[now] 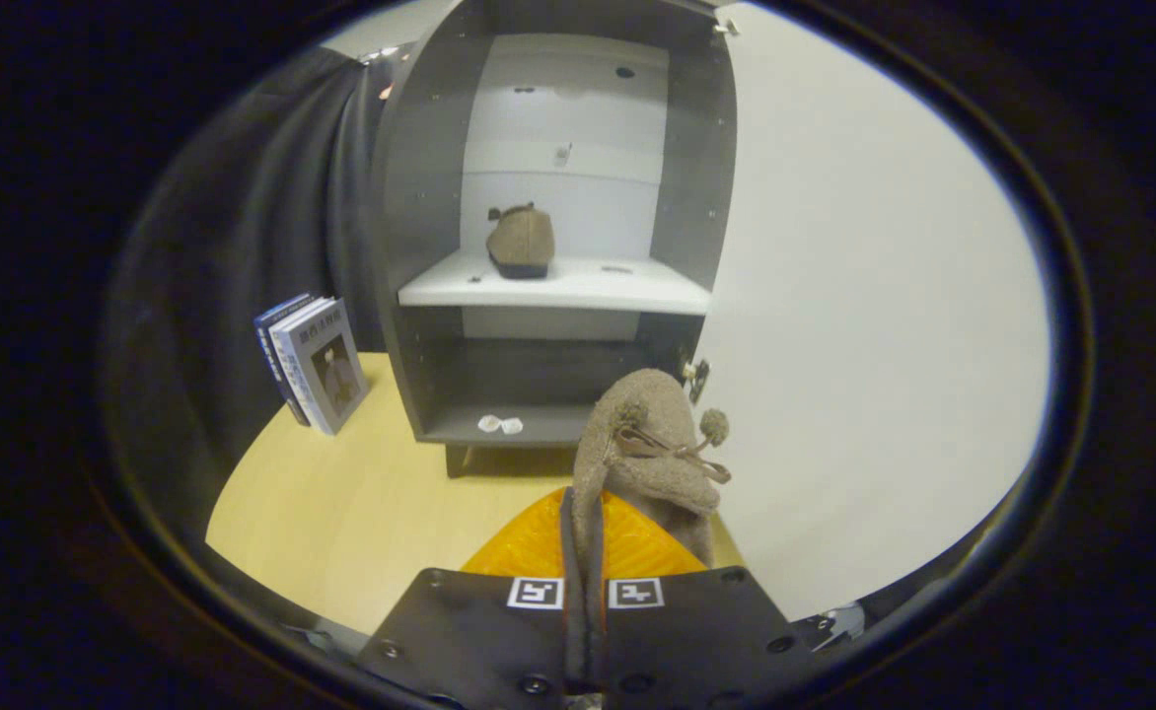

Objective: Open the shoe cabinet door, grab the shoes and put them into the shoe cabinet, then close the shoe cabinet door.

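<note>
Printed lettering is seen on the covers and spines of the books [314, 363] stood on the worktop [371, 513] beside the shoe cabinet [410, 197], but it is too small and blurred to be read. Two square coded markers [586, 593] are carried on the gripper [586, 552]; they appear to bear no words.

The gripper [583, 537] had two flat dark plates at its base, each fixed with several round screws. Each plate carried one small square black-and-white marker near the inner edge. The fingers [539, 537] had a ribbed, textured surface.
</note>
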Motion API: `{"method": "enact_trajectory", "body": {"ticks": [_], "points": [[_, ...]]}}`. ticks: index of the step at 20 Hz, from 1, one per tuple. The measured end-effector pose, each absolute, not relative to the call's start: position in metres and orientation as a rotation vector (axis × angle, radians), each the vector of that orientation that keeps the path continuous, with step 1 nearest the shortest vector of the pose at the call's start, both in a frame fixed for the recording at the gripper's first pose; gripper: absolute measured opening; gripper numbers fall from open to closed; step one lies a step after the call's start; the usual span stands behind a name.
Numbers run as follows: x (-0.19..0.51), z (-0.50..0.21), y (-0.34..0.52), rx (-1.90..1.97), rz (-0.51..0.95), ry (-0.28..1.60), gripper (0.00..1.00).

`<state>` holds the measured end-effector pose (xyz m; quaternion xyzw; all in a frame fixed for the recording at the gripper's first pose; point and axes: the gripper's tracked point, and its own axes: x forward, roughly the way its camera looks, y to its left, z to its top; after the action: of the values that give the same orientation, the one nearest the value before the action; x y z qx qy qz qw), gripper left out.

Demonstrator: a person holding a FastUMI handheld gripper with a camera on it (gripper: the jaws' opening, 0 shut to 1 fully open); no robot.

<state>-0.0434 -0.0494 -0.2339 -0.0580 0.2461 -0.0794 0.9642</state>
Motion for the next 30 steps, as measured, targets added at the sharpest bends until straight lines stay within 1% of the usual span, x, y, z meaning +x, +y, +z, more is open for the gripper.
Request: {"method": "enact_trajectory", "body": {"ticks": [4,8,15,20,24,30], "points": [[-0.007,-0.174,-0.055,-0.097,-0.15,0.404,0.02],[0.05,-0.144,-0.06,-0.121,-0.113,0.353,0.03],[0.196,-0.123,-0.084,-0.157,-0.062,0.319,0.02],[0.288,-0.145,-0.099,-0.132,-0.046,0.346,0.02],[0.32,-0.17,-0.101,-0.093,-0.025,0.391,0.02],[0.328,-0.182,-0.089,-0.094,0.004,0.414,0.03]]}}
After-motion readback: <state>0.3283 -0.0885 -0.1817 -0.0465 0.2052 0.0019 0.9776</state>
